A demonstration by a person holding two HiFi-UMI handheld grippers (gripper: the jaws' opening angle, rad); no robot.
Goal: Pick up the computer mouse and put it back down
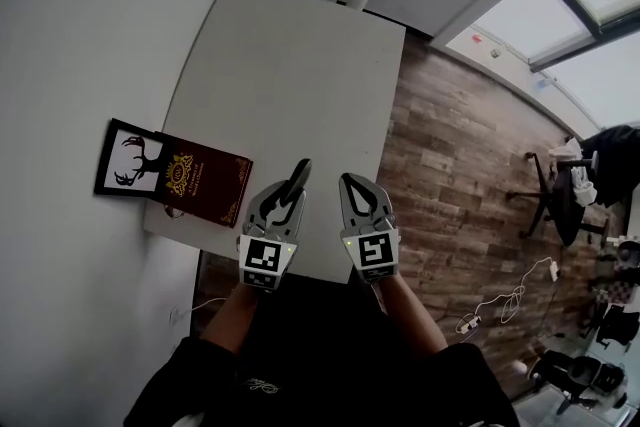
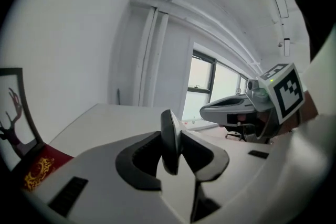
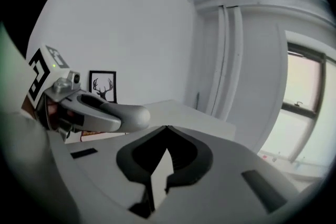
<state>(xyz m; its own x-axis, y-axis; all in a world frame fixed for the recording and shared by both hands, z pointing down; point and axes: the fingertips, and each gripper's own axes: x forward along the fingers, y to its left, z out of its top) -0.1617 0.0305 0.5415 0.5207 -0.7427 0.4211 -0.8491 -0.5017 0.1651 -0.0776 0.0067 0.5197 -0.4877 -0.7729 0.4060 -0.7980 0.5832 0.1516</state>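
A thin dark computer mouse (image 1: 299,172) stands edge-up, clamped between the jaws of my left gripper (image 1: 291,187) above the near edge of the white table (image 1: 290,65). In the left gripper view the mouse (image 2: 168,126) rises out of the narrow gap of the left gripper (image 2: 171,147), lifted off the table. My right gripper (image 1: 349,183) hovers just to the right at the same height, shut with nothing between its tips. The right gripper view shows the right gripper (image 3: 167,128) with its tips touching and the left gripper (image 3: 128,116) close at the left.
A framed deer picture (image 1: 128,160) and a maroon book (image 1: 205,180) lie at the table's left near corner against the white wall. Wooden floor lies right of the table, with an office chair (image 1: 555,195) and cables (image 1: 500,300) on it.
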